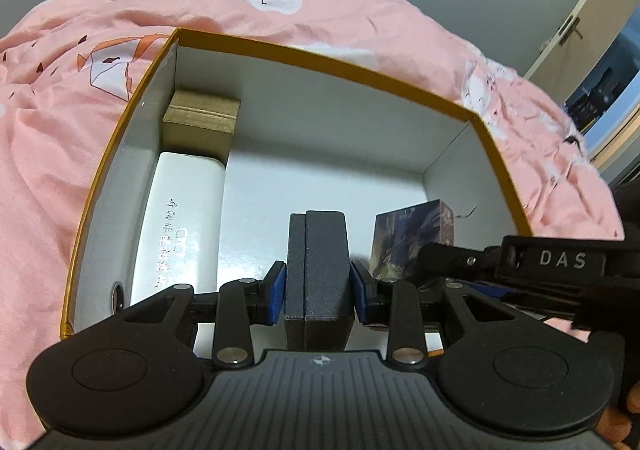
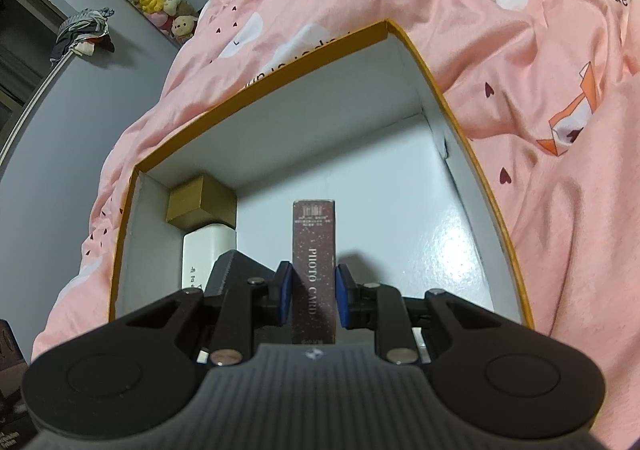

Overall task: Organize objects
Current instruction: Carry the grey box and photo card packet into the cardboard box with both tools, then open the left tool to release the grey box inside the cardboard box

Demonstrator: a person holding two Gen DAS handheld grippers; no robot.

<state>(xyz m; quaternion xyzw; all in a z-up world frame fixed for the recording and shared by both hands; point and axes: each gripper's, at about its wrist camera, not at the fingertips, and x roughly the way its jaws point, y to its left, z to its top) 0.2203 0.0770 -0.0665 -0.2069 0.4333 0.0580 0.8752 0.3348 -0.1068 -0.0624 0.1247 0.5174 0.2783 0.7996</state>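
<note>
Inside the box [image 1: 320, 62], left hand-held gripper [image 1: 318, 286] clamps black case [image 1: 320, 262], right [image 2: 312, 292] clamps photo-card box [image 2: 314, 250]

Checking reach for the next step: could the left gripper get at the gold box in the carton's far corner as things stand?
Probably not yet: the left gripper is shut on a black case. The gold box lies uncovered behind the white box.
</note>
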